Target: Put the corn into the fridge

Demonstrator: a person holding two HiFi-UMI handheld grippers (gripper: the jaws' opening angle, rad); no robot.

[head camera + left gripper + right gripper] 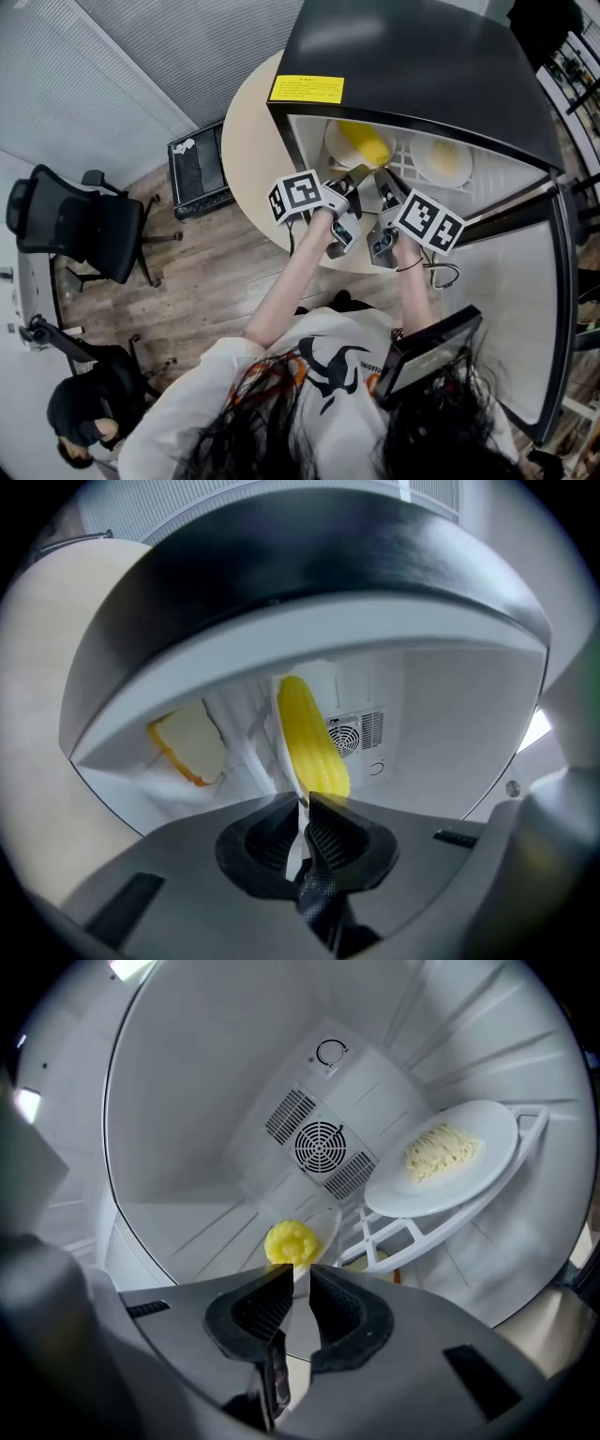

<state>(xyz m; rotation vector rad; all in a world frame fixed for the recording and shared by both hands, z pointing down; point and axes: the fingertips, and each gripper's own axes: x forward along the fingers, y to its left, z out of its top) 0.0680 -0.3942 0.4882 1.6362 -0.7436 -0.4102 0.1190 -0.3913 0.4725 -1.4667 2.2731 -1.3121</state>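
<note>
**Q:** Item one, the corn (309, 738): what do you have?

**A:** One cob, bright yellow, kernels in tidy rows, no husk. It lies on a white plate (324, 1226) that you hold inside the open fridge (403, 56), at the left of the upper space. In your right gripper view you see it end-on as a round knobbly face.

**Q:** Grippers?

**A:** Your left gripper (305, 803) has its jaws pressed onto the plate's thin rim, right below the cob's near end. Your right gripper (298, 1274) pinches the same rim, with only the plate edge between its pads. In the head view the two sit side by side at the fridge mouth.

**Q:** Edges?

**A:** The fridge's black top lip overhangs the cob. The back wall with the fan vent (322, 1147) is behind it. A white rack (412, 1227) carrying a noodle plate (441, 1162) stands just right of your plate. A pale slab (187, 747) with an orange edge lies to the left in your left gripper view.

**Q:** Open room?

**A:** Bare white wall lies left of and behind the cob. The door (544, 309) stands swung wide at your right. The fridge stands on the round desk (248, 141)
</note>
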